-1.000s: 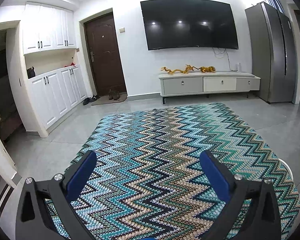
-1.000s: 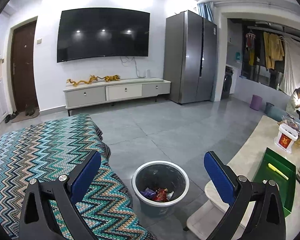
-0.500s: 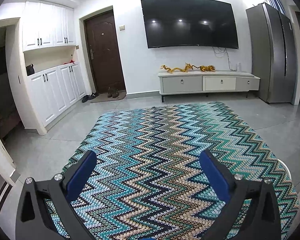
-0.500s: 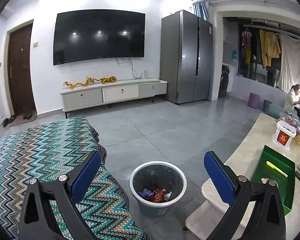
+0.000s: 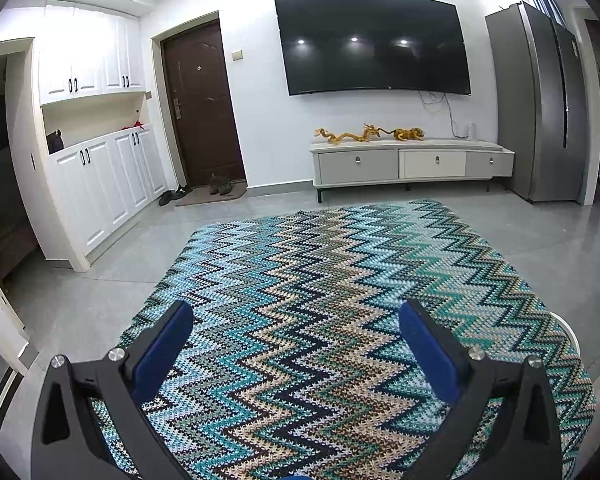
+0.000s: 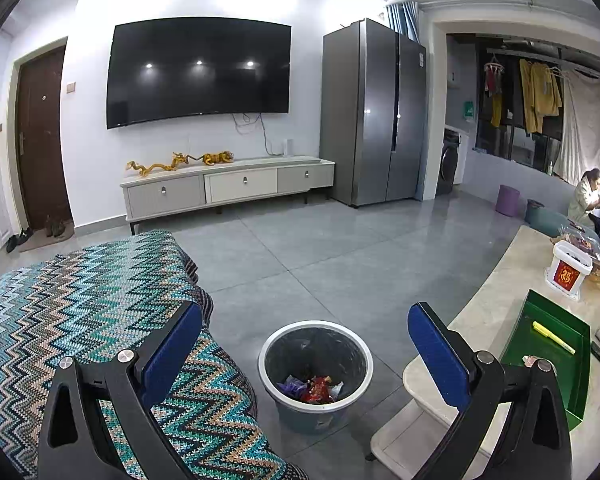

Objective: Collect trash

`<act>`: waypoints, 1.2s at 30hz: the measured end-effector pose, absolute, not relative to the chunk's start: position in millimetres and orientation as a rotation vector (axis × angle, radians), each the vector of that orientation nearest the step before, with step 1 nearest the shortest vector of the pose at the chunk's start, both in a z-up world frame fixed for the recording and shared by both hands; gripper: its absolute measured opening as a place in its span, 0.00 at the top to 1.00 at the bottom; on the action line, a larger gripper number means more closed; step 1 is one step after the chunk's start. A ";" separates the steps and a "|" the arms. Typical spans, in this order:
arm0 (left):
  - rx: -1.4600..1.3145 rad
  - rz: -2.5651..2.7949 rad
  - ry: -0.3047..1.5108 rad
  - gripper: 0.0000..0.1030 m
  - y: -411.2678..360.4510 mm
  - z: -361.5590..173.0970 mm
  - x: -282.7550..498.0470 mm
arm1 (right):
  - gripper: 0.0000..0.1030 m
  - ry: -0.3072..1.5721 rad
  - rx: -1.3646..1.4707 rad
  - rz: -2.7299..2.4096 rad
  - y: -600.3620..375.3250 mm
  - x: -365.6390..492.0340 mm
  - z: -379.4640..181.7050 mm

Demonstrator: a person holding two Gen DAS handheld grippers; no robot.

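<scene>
Hardly anything has shifted over the last second: the right claw (image 6: 305, 350) has swung a touch to the right, so the bin (image 6: 315, 376) sits a little further left between its fingers than it did, and more of the tabletop (image 6: 496, 320) has come into its view. The left claw (image 5: 296, 342) has barely stirred above the zigzag blanket (image 5: 340, 300).

Both claws stand wide open with nothing between their blue pads. The bin is on the grey floor, between the blanket-covered seat and the end of the tabletop, and it already holds some trash (image 6: 314, 388): red and purple wrappers at the bottom.

I'd judge one drop is finished and the person is now looking for the next piece. The blanket under the left claw shows no litter at all, which suggests that side is done. The likelier ground is the tabletop to the right, where a green tray (image 6: 556, 364) holds a yellow marker (image 6: 553, 337) and, near its front edge, something small and pale. That bit is half hidden behind the claw's own finger, so I can't say whether it is rubbish. A white tub (image 6: 568, 270) stands further along the tabletop.
</scene>
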State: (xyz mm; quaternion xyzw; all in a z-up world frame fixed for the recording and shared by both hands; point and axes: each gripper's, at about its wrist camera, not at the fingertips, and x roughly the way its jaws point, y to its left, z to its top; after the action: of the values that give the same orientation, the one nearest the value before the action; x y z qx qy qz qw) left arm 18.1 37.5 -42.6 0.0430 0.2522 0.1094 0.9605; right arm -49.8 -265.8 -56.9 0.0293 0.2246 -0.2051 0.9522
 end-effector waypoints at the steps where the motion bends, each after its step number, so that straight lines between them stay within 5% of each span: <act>1: 0.087 0.221 0.512 0.00 37.5 -42.6 18.1 | 0.02 0.456 0.059 -0.417 -266.0 -49.5 -57.1; 36: 0.115 0.166 0.492 0.00 25.0 -37.6 7.8 | 0.02 0.450 0.066 -0.419 -276.3 -54.6 -58.4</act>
State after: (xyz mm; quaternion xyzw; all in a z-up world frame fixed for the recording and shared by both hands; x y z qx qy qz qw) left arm 7.8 25.0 -37.6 0.0568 0.2432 0.0821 0.9648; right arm -54.6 -276.3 -58.4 0.0326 0.2215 -0.2064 0.9525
